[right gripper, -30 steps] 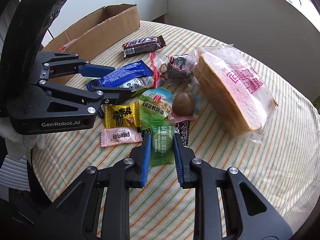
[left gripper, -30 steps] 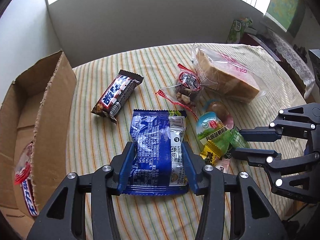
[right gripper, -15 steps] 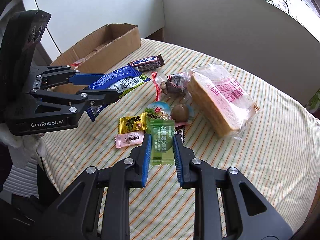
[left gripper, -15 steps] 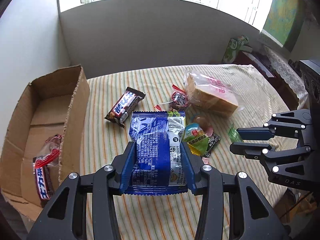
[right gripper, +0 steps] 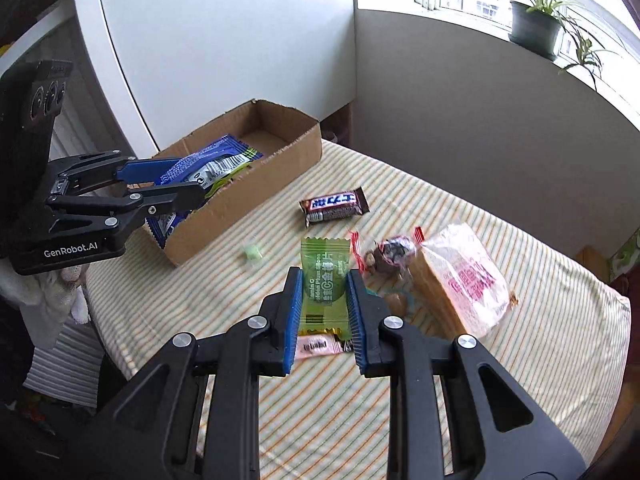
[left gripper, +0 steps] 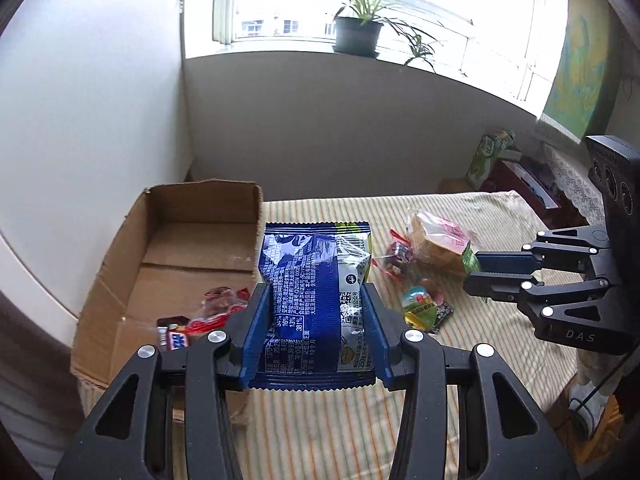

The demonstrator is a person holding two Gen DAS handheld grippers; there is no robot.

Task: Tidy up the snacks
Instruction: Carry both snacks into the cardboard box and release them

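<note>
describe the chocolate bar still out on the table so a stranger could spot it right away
Start at the cardboard box on the striped tablecloth. Just past its open end, lying alone on the cloth, is the chocolate bar. It is the only dark brown wrapper, with white lettering on a blue band.

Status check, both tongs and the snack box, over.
Left tongs shut on blue packet, raised beside cardboard box. Right tongs shut on green candy packet, above the table. Nothing blocking the box.

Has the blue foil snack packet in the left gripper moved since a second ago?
Yes. The blue foil snack packet, clamped in the left gripper, has been lifted off the striped tablecloth and carried toward the open cardboard box.
</note>
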